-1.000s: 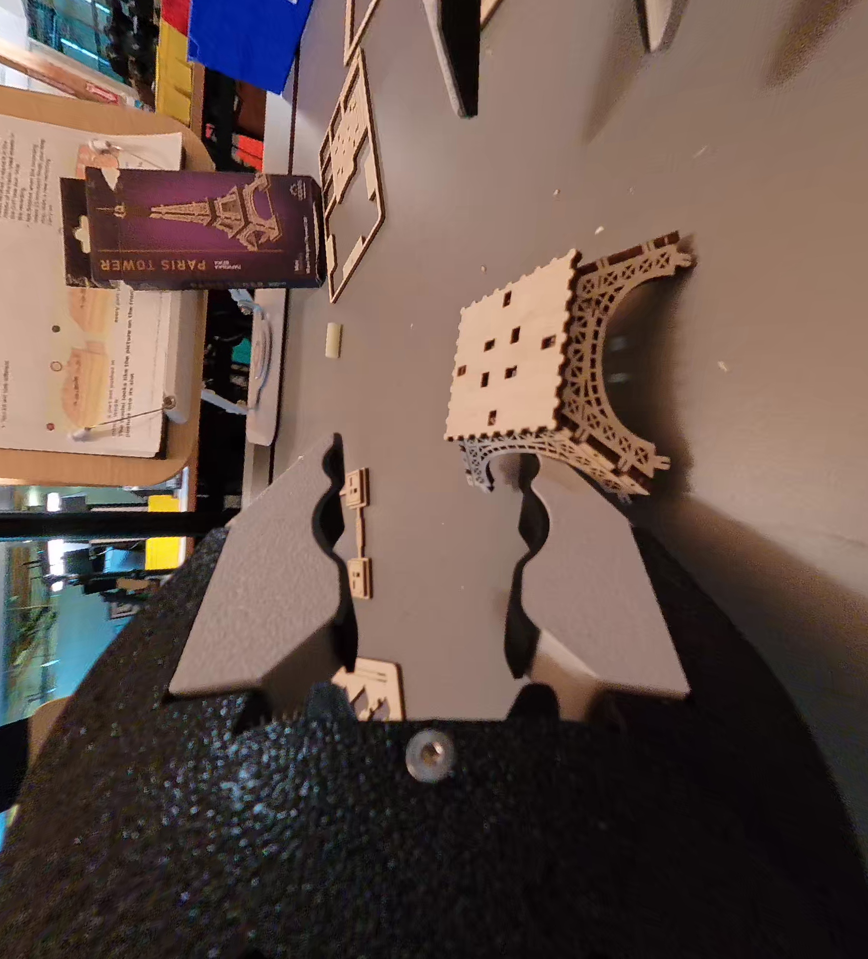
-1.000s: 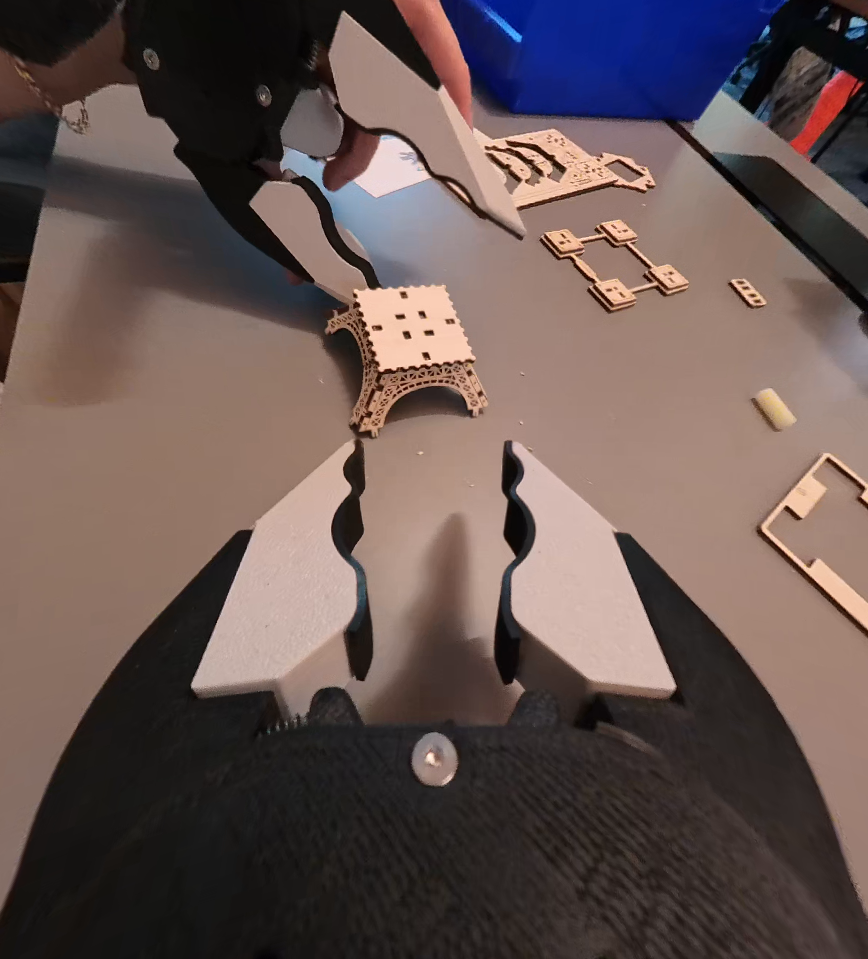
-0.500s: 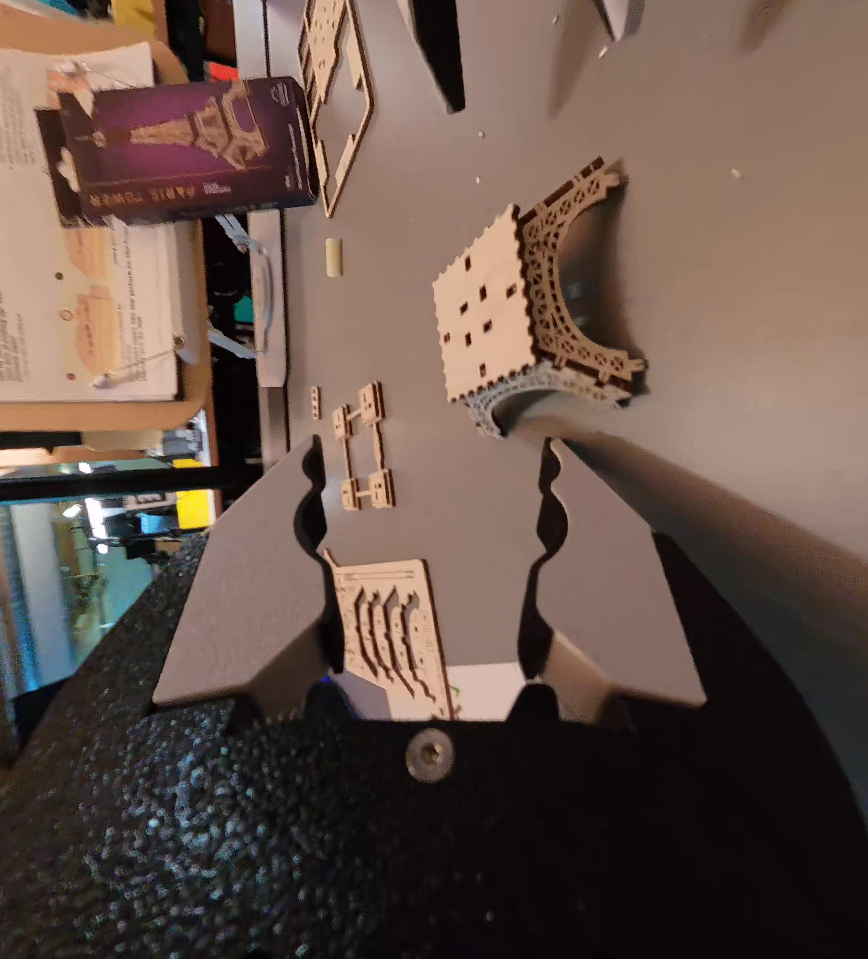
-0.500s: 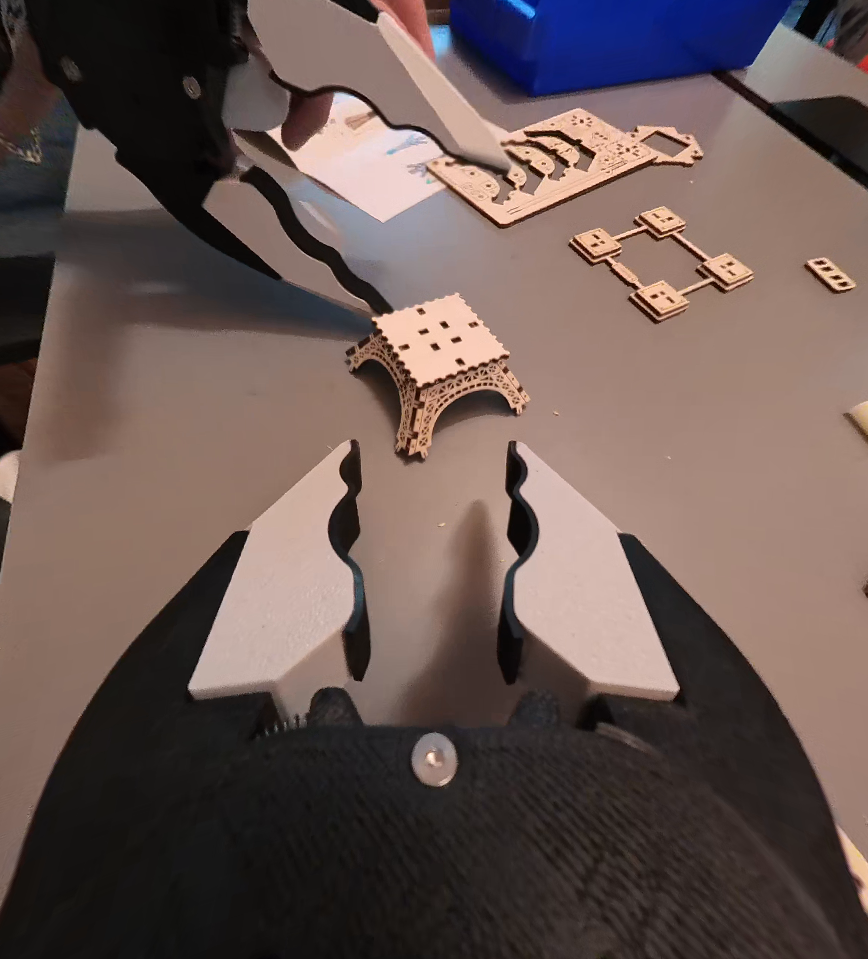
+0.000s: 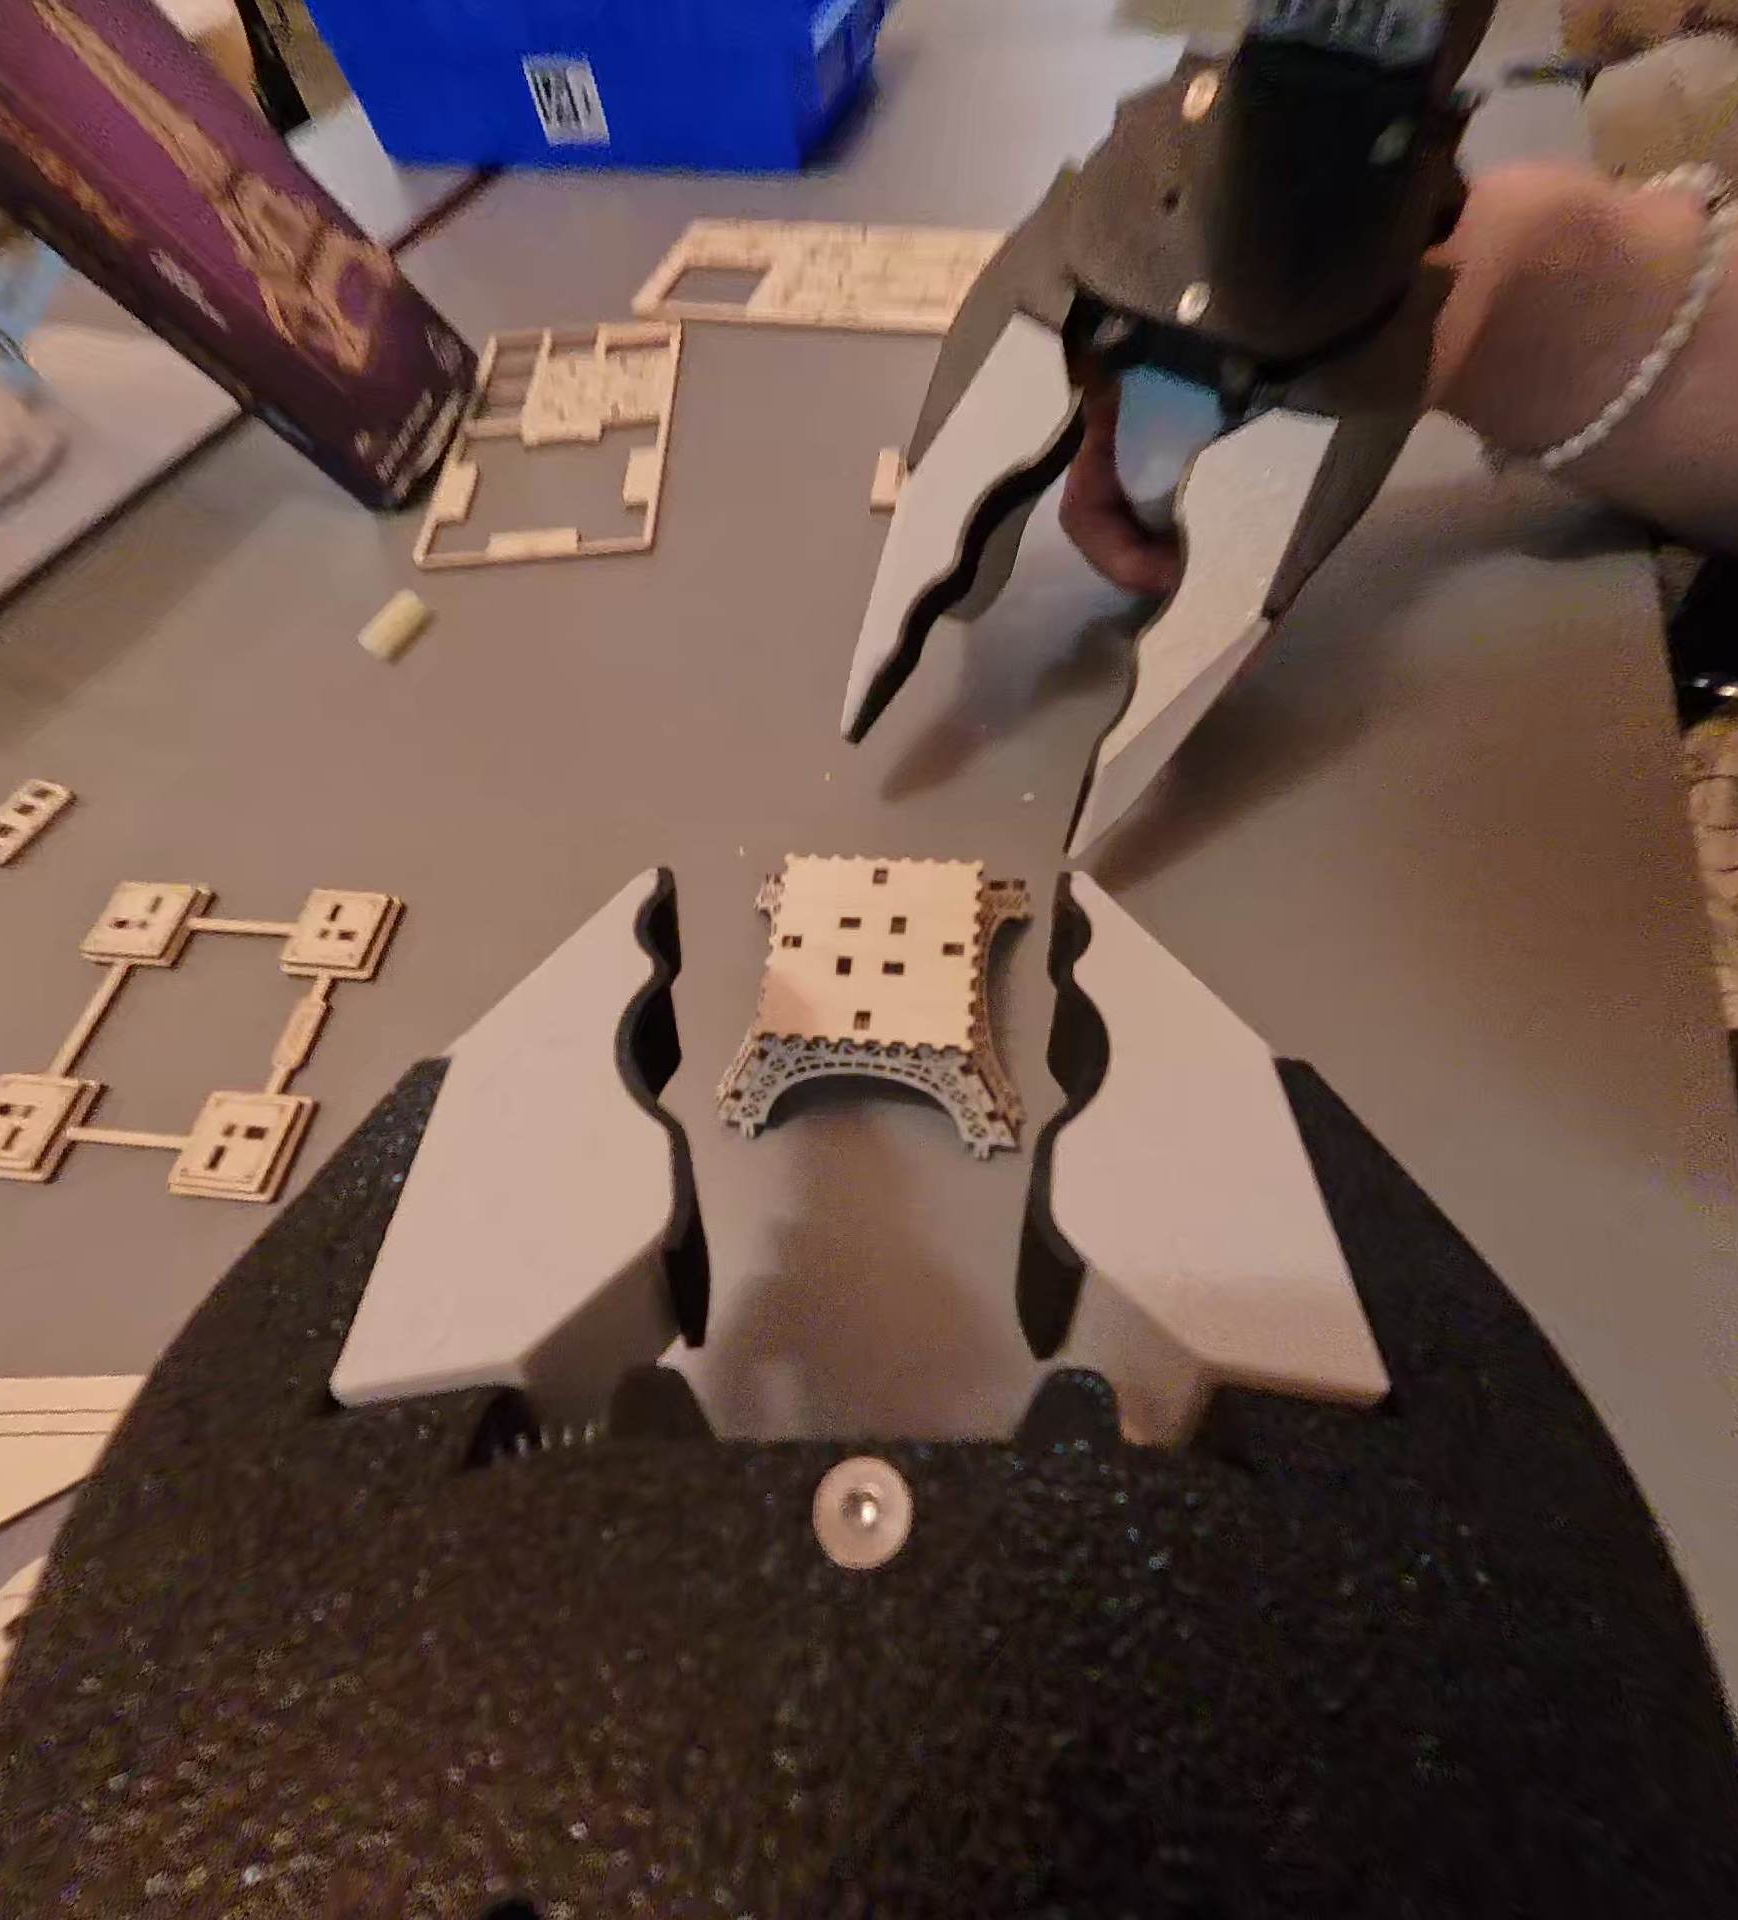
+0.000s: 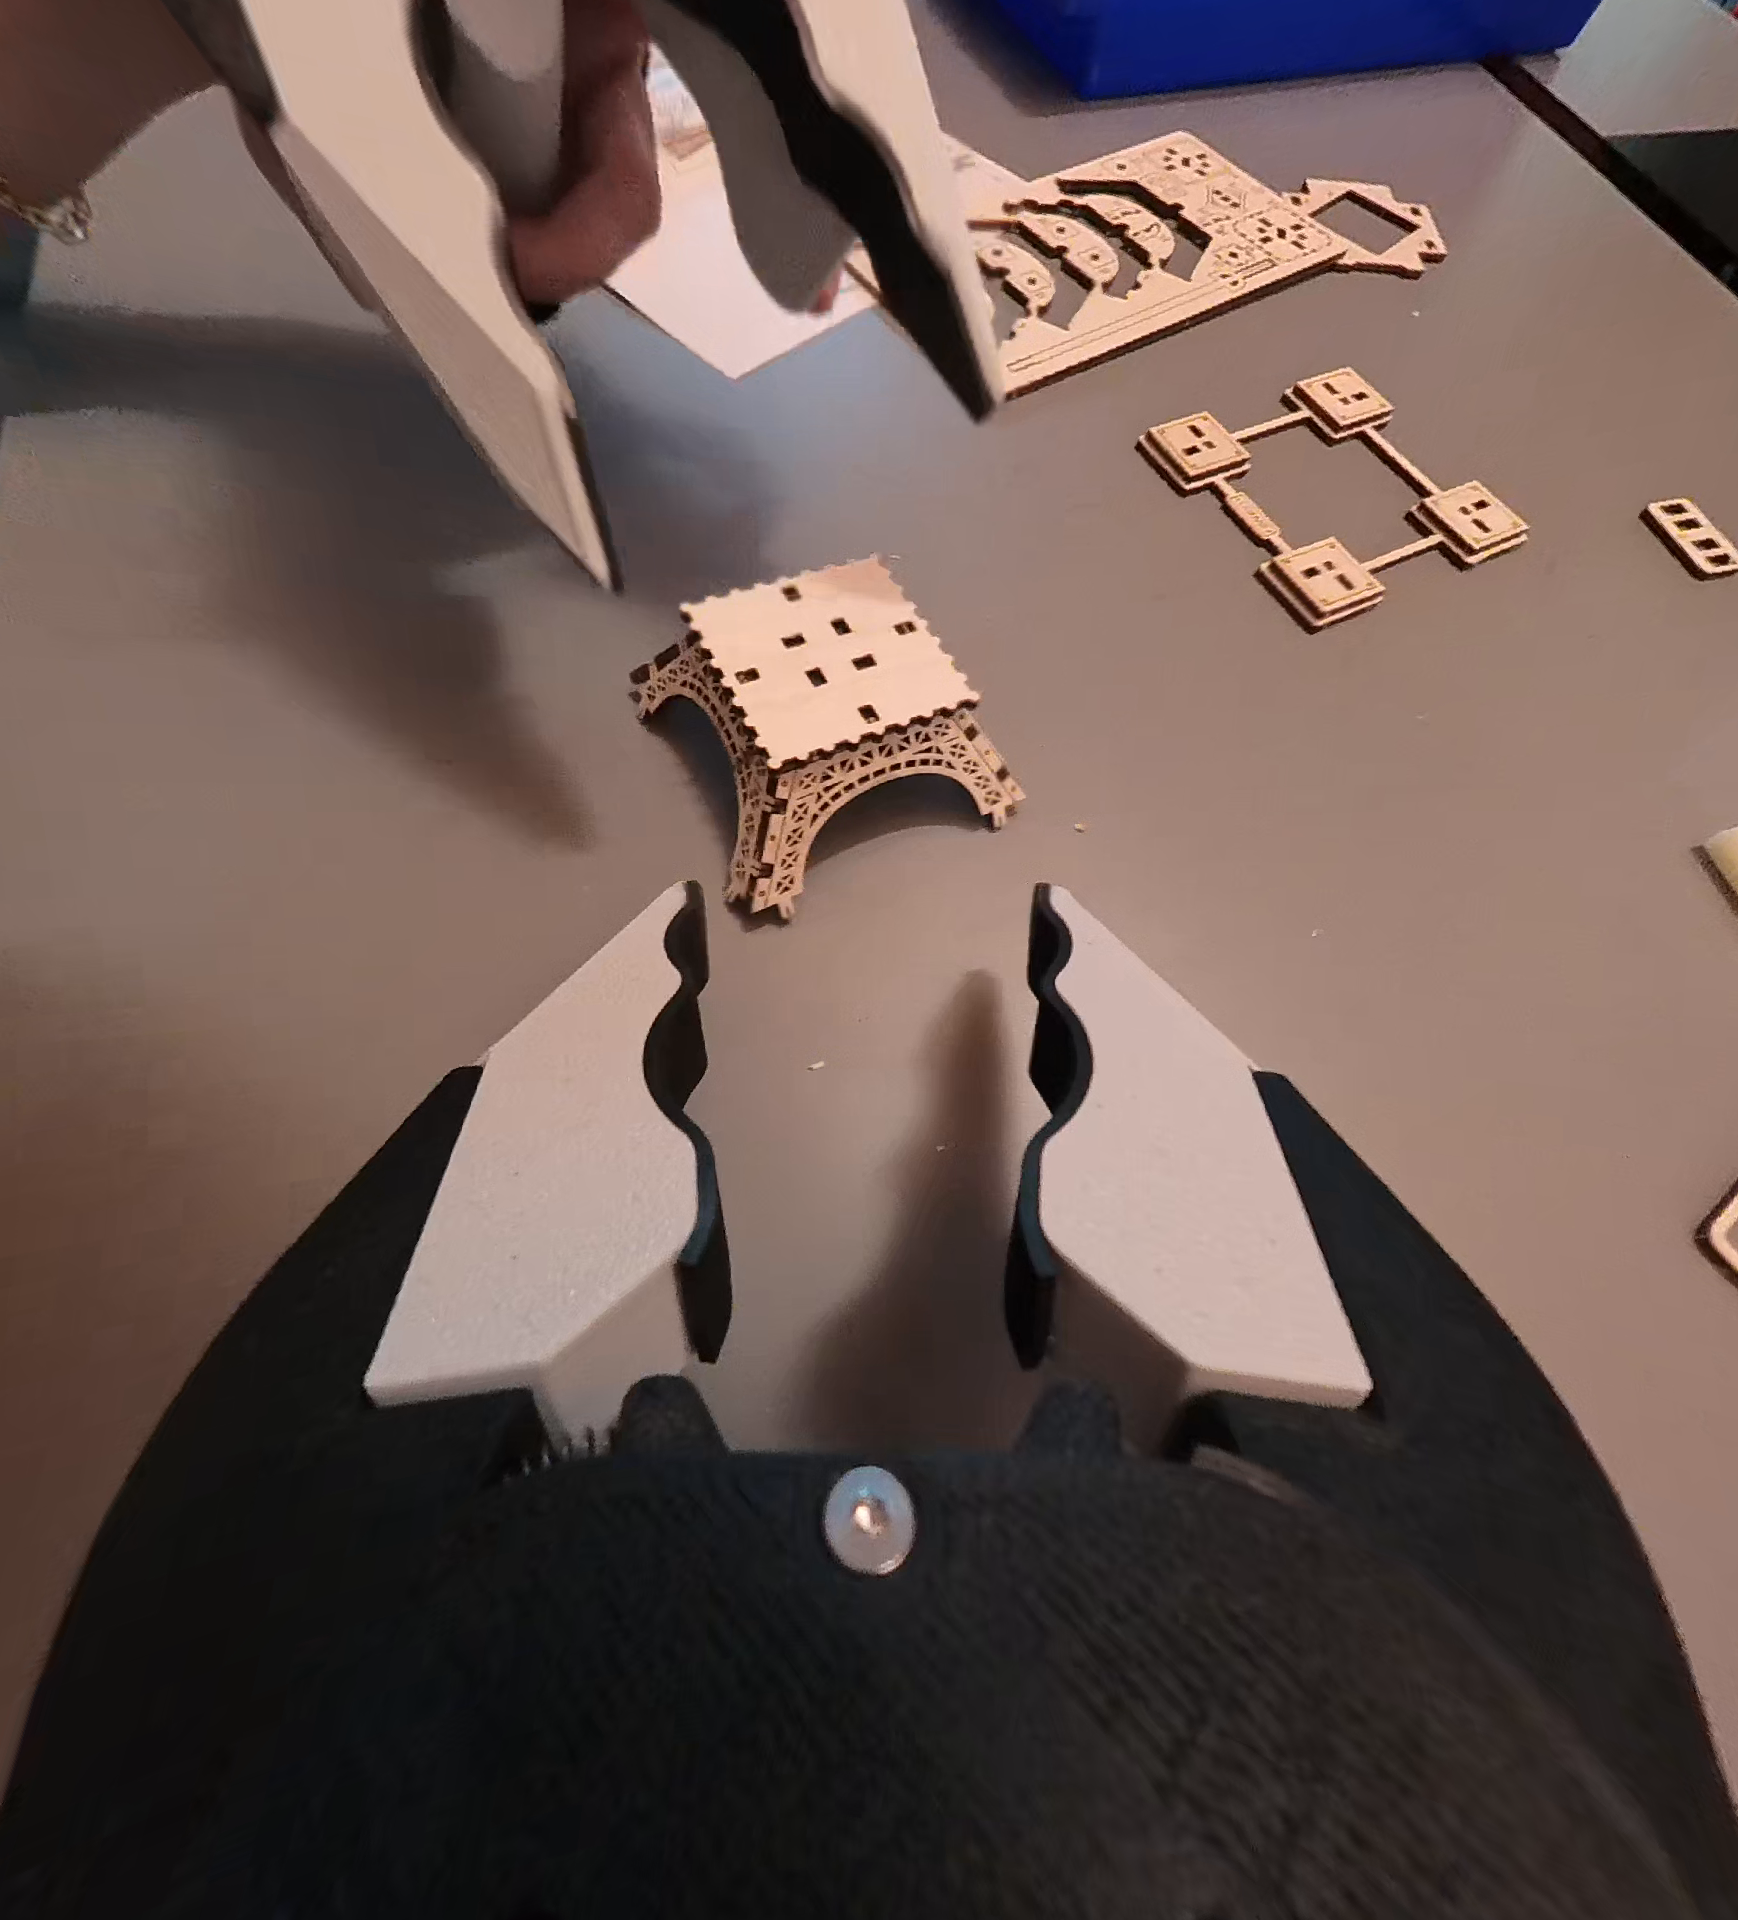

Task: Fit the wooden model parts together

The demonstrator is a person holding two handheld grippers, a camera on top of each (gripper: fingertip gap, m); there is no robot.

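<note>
Standing upright on the grey bench (image 5: 1364, 935), the pale laser-cut wooden arched tower base (image 5: 875, 997) is bracketed by the spread, empty left hand-held gripper (image 5: 865, 883), apparently for grasping, while the spread, empty right hand-held gripper (image 6: 870, 894) is held just short.

Bare table (image 6: 1208, 831) around tower base (image 6: 834, 675); left claw (image 6: 782, 488) overhead.

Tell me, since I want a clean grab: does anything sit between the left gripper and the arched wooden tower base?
Nothing visible does. The arched wooden tower base lies on bare grey table between the open left gripper fingers.
</note>
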